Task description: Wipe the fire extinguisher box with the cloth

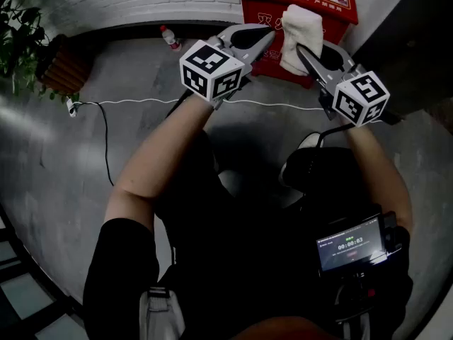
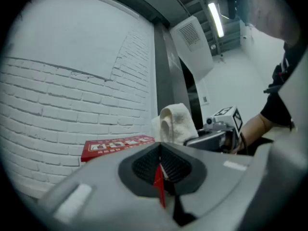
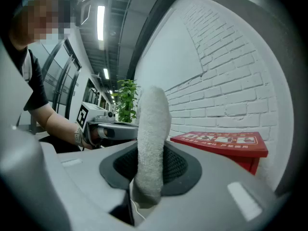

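A: What is seen in the head view?

B: Both forearms are stretched forward and angled inward toward the upper middle of the frame. The left gripper (image 1: 267, 37) is held with its jaws pointed up and to the right, and the right gripper (image 1: 303, 49) with its jaws pointed up and to the left. A white cloth (image 1: 301, 28) is pinched in the right gripper and is laid against the front of the red fire extinguisher box (image 1: 338, 11) at the top of the frame. The tip of the left gripper is just beside the cloth.

A: And the left gripper view?

B: The jaws are pressed together, with only a thin red sliver visible along the seam. The cloth (image 2: 175, 123) is seen upright just right of centre. The box (image 2: 118, 146) lies behind it at centre left, against a white brick wall (image 2: 72, 90). The right gripper (image 2: 195, 139) is reached in from the right.

A: And the right gripper view?

B: The jaws are clamped on the cloth (image 3: 153, 129), which stands upright through the centre. The box (image 3: 226, 141) is at lower right. The left gripper (image 3: 120, 129) is extended from the left, with its forearm held roughly level.
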`<state>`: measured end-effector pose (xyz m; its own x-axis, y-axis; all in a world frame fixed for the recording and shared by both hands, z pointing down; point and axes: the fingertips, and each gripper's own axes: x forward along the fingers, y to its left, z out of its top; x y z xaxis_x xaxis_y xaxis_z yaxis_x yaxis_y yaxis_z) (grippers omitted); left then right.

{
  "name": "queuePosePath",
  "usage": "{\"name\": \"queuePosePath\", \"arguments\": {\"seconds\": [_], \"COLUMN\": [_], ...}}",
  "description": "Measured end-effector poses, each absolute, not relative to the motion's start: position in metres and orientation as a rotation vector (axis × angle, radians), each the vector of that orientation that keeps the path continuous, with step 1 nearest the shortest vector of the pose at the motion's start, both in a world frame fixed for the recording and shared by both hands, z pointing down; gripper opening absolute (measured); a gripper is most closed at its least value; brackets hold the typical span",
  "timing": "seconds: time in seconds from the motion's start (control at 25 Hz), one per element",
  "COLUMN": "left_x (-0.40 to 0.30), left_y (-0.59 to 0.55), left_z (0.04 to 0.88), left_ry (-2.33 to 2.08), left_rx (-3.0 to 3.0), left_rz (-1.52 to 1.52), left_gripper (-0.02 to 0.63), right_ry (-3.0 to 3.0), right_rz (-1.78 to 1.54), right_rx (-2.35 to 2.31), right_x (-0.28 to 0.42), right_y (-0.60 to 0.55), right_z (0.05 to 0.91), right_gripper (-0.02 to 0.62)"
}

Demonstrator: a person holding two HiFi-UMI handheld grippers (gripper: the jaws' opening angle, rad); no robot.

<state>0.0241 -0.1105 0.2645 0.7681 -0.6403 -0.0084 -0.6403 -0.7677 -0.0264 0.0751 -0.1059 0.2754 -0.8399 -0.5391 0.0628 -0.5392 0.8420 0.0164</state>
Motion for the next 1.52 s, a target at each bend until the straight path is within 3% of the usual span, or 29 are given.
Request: {"name": "queuePosePath", "arguments": {"seconds": [0.8,1.08,1.32,1.52], "left_x": [-0.009,-0.019,-0.047,-0.056], "left_y": [-0.240,-0.293,-0.329,-0.346], "left_z": [0.246,0.202,0.186,0.190], "left_ry": [1.108,1.064,1.225,1.244], "left_rx": [-2.892,-2.889,-2.873,-2.858], "left_rz": [0.062,-0.009,0.028,-0.040], "left_gripper": [0.000,0.000,0.000,0.000], "right_ry": [-2.916,-2.725,-2.350,-2.314], "right_rz": [-0.052,-0.246,-0.682,-0.631], "right_rx": [0.891,0.947,0.887,0.858], "right_x": [0.046,0.044,0.011,0.003], "right_y": [-0.221,-0.272,-0.319,-0.355], "right_z": [0.277,0.231,0.203,0.202], "right_gripper": [0.103,0.103,0.100,0.098]}}
